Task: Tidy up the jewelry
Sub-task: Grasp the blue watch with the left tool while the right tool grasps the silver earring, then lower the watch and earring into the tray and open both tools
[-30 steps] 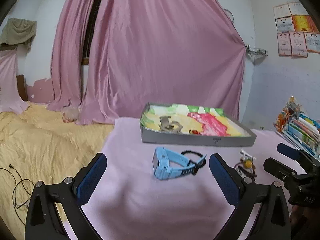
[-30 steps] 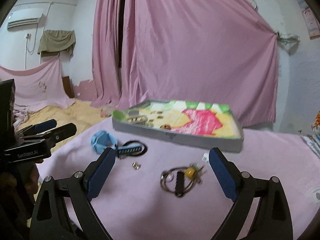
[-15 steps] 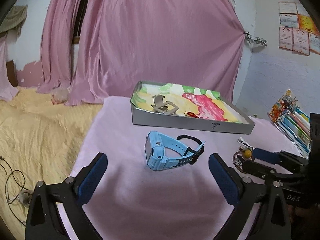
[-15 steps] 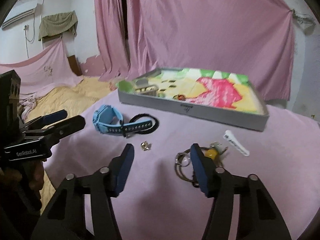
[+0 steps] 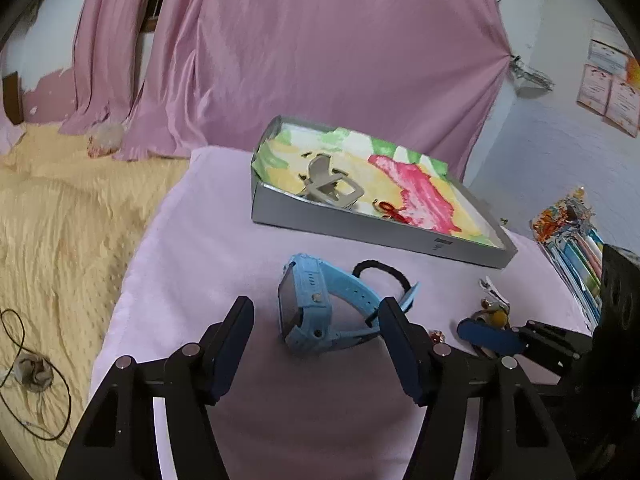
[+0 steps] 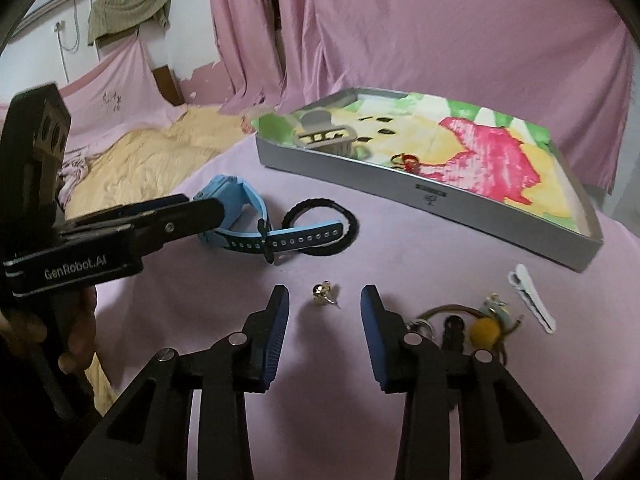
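Note:
A light blue watch lies on the pink cloth, right between the fingers of my left gripper. Its jaws are closing and the pads stand a little off the watch. In the right wrist view the left gripper reaches over the watch. A small gold earring lies between the fingers of my right gripper; those jaws are also closing and do not touch it. The grey tray behind holds a grey hair claw and a red ring.
A black hair tie loops under the watch strap. A white hair clip and a brown cord bundle with a yellow bead lie at the right. Books stack at the far right; a yellow bedspread drops off at the left.
Both grippers came forward and down towards the cloth and their jaws narrowed. The watch now sits between the left fingers and the earring between the right fingers.

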The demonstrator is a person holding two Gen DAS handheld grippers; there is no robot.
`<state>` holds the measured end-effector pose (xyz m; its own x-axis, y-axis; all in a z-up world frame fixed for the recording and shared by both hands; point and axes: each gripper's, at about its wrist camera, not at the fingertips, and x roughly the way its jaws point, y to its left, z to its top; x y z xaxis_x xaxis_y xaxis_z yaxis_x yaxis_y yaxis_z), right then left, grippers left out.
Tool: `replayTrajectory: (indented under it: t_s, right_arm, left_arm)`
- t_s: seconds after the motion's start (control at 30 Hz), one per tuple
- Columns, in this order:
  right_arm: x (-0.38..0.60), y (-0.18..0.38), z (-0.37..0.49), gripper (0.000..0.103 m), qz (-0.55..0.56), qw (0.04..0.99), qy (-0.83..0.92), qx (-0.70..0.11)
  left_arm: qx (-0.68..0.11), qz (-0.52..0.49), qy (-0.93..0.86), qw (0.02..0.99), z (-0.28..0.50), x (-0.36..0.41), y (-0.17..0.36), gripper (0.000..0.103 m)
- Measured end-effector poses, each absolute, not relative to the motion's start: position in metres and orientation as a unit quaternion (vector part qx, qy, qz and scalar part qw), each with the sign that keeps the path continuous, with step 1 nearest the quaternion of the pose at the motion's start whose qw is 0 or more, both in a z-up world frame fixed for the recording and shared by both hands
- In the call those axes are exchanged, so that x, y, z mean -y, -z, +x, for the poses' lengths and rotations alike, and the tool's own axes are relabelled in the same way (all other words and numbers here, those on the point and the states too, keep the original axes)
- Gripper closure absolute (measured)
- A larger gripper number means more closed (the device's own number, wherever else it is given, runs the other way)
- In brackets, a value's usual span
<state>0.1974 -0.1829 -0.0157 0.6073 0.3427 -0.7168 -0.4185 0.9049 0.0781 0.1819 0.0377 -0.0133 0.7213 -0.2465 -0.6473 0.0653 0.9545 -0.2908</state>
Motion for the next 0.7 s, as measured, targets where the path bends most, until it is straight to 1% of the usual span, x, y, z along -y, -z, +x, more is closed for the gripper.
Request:
replayTrajectory:
  t_s: [0.03, 0.07, 0.13, 0.3, 0.37, 0.47, 0.5, 0.53, 0.6, 0.7]
  right_arm:
    - [0.181, 0.016, 0.199, 0.073, -0.053, 0.893, -0.213, -0.392]
    - [0.178, 0.017, 0.201, 0.074, -0.056, 0.891, -0.214, -0.396]
    - [0.175, 0.018, 0.204, 0.075, -0.060, 0.889, -0.216, -0.400]
    - [0.171, 0.022, 0.208, 0.075, -0.066, 0.885, -0.216, -0.408]
    - [0.170, 0.023, 0.209, 0.078, -0.073, 0.885, -0.212, -0.408]
    - [0.172, 0.023, 0.212, 0.086, -0.075, 0.887, -0.205, -0.407]
    - [0.172, 0.023, 0.212, 0.091, -0.075, 0.887, -0.203, -0.408]
    - [0.174, 0.022, 0.212, 0.092, -0.073, 0.887, -0.202, -0.408]
    - [0.177, 0.023, 0.212, 0.092, -0.066, 0.887, -0.206, -0.407]
    - [0.181, 0.024, 0.209, 0.093, -0.055, 0.888, -0.211, -0.405]
  left_arm:
    - [-0.368, -0.128, 0.084, 0.917, 0.184, -0.038, 0.013, 0.043]
    - [-0.374, -0.133, 0.084, 0.914, 0.187, -0.038, 0.014, 0.048]
    - [-0.380, -0.134, 0.081, 0.912, 0.189, -0.039, 0.015, 0.052]
    - [-0.392, -0.133, 0.078, 0.907, 0.193, -0.037, 0.017, 0.071]
    - [-0.394, -0.136, 0.076, 0.906, 0.194, -0.037, 0.016, 0.078]
    - [-0.393, -0.134, 0.068, 0.907, 0.193, -0.037, 0.015, 0.080]
    - [-0.392, -0.132, 0.063, 0.908, 0.192, -0.037, 0.014, 0.082]
    - [-0.391, -0.130, 0.061, 0.909, 0.192, -0.037, 0.014, 0.082]
    - [-0.388, -0.128, 0.056, 0.911, 0.190, -0.036, 0.012, 0.084]
    - [-0.379, -0.135, 0.057, 0.914, 0.186, -0.035, 0.008, 0.085]
